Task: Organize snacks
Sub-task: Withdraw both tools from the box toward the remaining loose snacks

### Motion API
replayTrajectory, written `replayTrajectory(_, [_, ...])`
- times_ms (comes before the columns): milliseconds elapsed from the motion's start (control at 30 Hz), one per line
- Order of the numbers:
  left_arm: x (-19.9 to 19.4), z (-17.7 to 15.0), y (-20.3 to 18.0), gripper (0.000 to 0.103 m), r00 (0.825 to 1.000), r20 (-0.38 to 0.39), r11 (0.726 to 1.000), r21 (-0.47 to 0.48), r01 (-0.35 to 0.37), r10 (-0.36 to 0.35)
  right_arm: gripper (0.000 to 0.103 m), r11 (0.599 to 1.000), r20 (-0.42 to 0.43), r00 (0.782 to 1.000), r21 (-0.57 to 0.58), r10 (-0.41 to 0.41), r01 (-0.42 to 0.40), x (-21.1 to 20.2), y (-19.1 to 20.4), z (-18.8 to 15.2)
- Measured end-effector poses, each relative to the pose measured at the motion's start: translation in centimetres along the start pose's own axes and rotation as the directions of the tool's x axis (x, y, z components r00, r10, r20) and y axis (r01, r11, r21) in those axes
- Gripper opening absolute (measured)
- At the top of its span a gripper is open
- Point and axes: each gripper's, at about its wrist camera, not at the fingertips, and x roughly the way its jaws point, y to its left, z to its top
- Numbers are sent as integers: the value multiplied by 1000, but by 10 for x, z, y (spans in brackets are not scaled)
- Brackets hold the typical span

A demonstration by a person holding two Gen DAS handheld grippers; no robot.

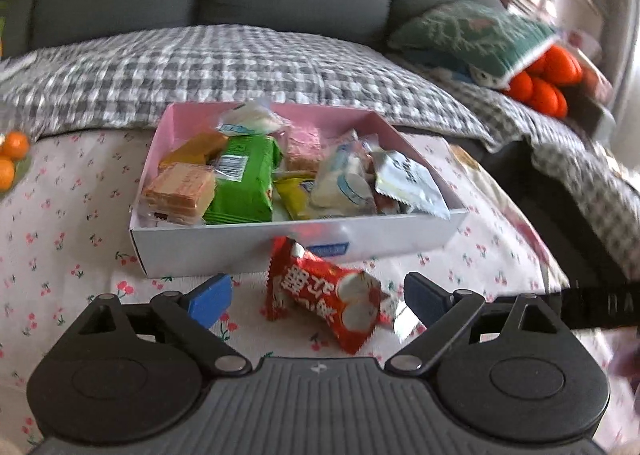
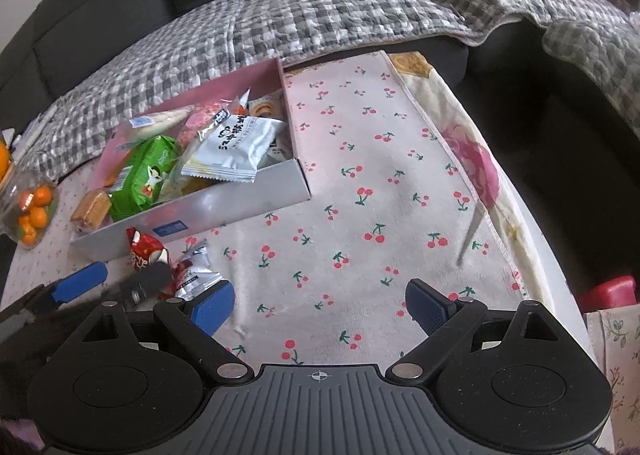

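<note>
Left wrist view: left gripper [image 1: 316, 301] spread wide, blue pads either side of a red snack packet [image 1: 326, 301] lying on the cherry-print tablecloth [image 1: 60, 247], pads not pressing it. Just beyond, touching the packet's far end, stood a white box with pink lining [image 1: 240, 251], crammed with wafers [image 1: 180, 189], a green biscuit pack [image 1: 244, 183], a silver pouch [image 1: 408, 183]. Further off to the left, small oranges [image 1: 12, 153]; behind, a grey checked sofa cover [image 1: 240, 63]. Right wrist view: right gripper [image 2: 320, 309] also wide, nothing between its pads, hovering over bare cloth right of the box [image 2: 200, 211]
</note>
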Motion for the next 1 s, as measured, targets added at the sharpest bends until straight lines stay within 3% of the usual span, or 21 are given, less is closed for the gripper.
replayTrajectory(200, [9,1,7,82,998,-19,997,-31,-64,64,94,1000,-24,1000,-6,-1,1,8,5,-1])
replayTrajectory(333, [9,0,18,73,990,-75,991,-55,-122,118,94,1000,-38,999,-7,-5,5,12,6,-2])
replayTrajectory(400, [9,-1,27,63,986,-105,988,-70,-135,128,94,1000,-40,999,-3,3,-3,14,7,-2])
replayTrajectory(467, [6,-2,32,59,986,-107,988,-64,-138,131,94,1000,-41,999,-1,19,-19,14,8,-2])
replayTrajectory(633, [-3,-5,38,58,986,-111,992,4,-128,128,94,997,-43,997,-25,71,-73,18,19,-5])
replayTrajectory(767, [-8,-9,42,63,985,-96,988,74,-134,140,94,993,-47,993,-49,106,-108,24,30,-6])
replayTrajectory(1000, [-9,-9,48,63,985,-92,985,105,-137,146,94,979,-25,995,-177,101,-104,36,52,-14])
